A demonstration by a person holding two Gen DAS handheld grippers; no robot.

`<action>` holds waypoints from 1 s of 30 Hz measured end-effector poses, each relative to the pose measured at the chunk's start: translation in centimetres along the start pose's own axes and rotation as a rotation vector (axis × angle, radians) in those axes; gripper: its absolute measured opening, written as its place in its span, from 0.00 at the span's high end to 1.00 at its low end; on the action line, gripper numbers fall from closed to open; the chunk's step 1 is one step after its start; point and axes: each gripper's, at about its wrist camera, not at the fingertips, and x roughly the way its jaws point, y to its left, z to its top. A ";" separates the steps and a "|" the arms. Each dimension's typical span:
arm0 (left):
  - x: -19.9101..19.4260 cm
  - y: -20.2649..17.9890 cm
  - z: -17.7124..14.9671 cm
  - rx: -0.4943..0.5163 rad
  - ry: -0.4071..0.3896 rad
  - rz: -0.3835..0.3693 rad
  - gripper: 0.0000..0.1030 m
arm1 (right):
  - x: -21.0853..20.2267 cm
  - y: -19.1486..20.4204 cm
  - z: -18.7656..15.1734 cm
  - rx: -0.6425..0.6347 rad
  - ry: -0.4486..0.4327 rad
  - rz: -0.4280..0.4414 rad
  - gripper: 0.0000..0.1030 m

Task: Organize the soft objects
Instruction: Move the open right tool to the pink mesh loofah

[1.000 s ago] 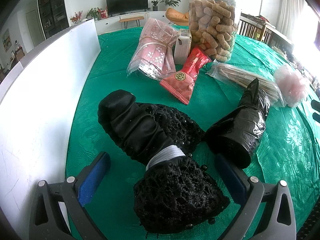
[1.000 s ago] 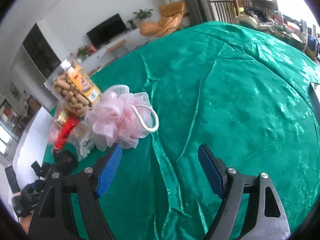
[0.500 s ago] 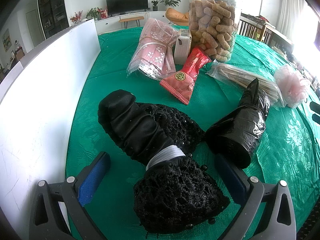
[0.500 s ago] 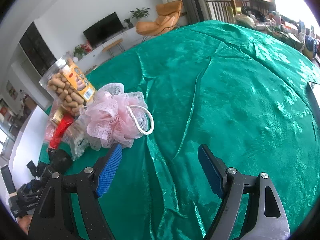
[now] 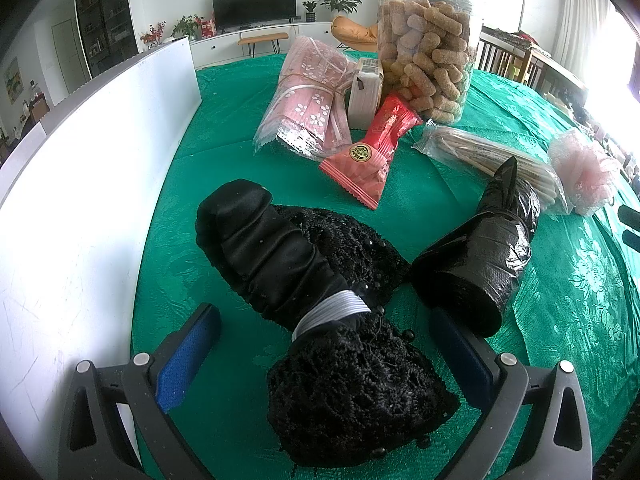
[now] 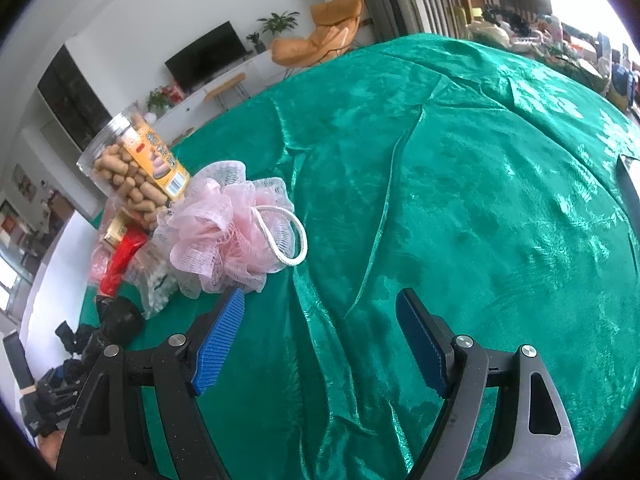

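Bath pouf (image 6: 228,232) lies right of jar (image 6: 132,172), on tablecloth (image 6: 460,200).

One clear snack jar (image 5: 428,46) stands toward the far edge of the surface (image 5: 420,208). One pink patterned packet (image 5: 306,100), one small pale box (image 5: 365,94) and one red snack packet (image 5: 370,150) lie before it. One clear packet of sticks (image 5: 492,158) and one pink mesh bath puff (image 5: 584,176) lie toward the right edge. One black plastic-wrapped roll (image 5: 480,256) and one black lace-and-satin hair accessory (image 5: 304,280) lie near the front edge. One white board (image 5: 92,168) stands along the left edge. Two tongs are present, one left (image 5: 324,354) and one right (image 6: 320,338), both with jaws apart.
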 end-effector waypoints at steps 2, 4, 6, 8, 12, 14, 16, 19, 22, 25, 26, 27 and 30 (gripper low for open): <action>0.0 0.0 0.0 0.000 0.000 0.000 0.00 | 0.0 -0.1 0.0 0.005 0.000 0.000 0.21; 0.0 0.0 0.0 0.000 0.000 0.000 0.00 | 0.0 -0.2 0.0 0.008 0.000 0.001 0.21; 0.0 0.0 0.0 0.000 0.000 0.000 0.00 | 0.0 -0.2 0.0 0.008 0.000 0.001 0.21; 0.0 0.0 0.0 0.000 0.000 0.000 0.00 | 0.0 -0.1 0.0 0.005 0.000 0.001 0.21; 0.0 0.0 0.0 0.000 0.000 0.000 0.00 | 0.1 0.0 0.0 -0.001 0.005 0.001 0.21; 0.0 0.0 0.0 0.000 0.000 0.000 0.00 | 0.1 0.0 0.0 -0.001 0.006 0.002 0.21; 0.0 0.0 0.0 0.000 0.000 0.000 0.00 | 0.1 0.0 0.0 -0.001 0.006 0.002 0.21; 0.0 0.0 0.0 0.000 0.000 0.000 0.00 | 0.1 0.0 0.0 0.001 0.008 0.002 0.21; 0.0 0.0 0.0 0.000 0.000 0.000 0.00 | 0.1 0.0 -0.1 0.001 0.009 0.002 0.21; 0.1 0.0 0.0 0.000 0.000 0.000 0.00 | 0.2 0.0 -0.1 0.002 0.010 0.003 0.21; 0.1 0.0 0.0 0.000 0.000 0.000 0.00 | 0.2 0.0 -0.1 0.003 0.010 0.003 0.21; 0.1 0.0 0.0 0.000 0.000 0.000 0.00 | 0.2 0.0 -0.1 0.003 0.010 0.003 0.21; 0.1 0.0 0.0 0.000 0.000 0.000 0.00 | 0.1 0.0 -0.1 0.006 0.008 0.004 0.21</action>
